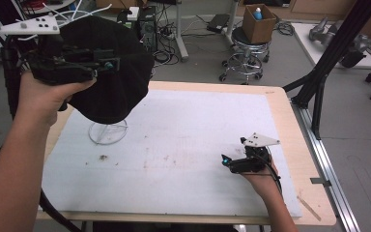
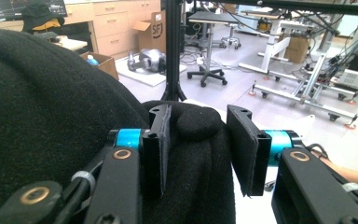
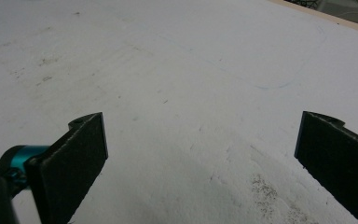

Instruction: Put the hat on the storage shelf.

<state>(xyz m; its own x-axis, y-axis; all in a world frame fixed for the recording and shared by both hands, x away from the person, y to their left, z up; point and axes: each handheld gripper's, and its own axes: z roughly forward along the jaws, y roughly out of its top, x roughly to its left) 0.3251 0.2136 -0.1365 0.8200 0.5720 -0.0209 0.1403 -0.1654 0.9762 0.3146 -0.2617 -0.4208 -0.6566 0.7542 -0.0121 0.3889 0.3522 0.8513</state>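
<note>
A black fabric hat (image 1: 118, 87) sits on a round wire stand (image 1: 107, 131) at the back left of the white sheet (image 1: 188, 121). My left gripper (image 1: 107, 64) is raised against the hat's upper left side, held from below by a hand. In the left gripper view a fold of the hat (image 2: 198, 140) lies between the jaws of the left gripper (image 2: 198, 119); one pad touches the cloth and the other stands slightly off it. My right gripper (image 1: 225, 160) rests low at the right of the sheet, and its jaws (image 3: 200, 135) are wide apart over bare white surface.
The sheet covers most of a wooden table (image 1: 290, 121). A black frame leg (image 1: 319, 72) stands by the back right corner. Beyond the table are a stool (image 1: 245, 53) and a cardboard box (image 1: 258, 21) on the floor.
</note>
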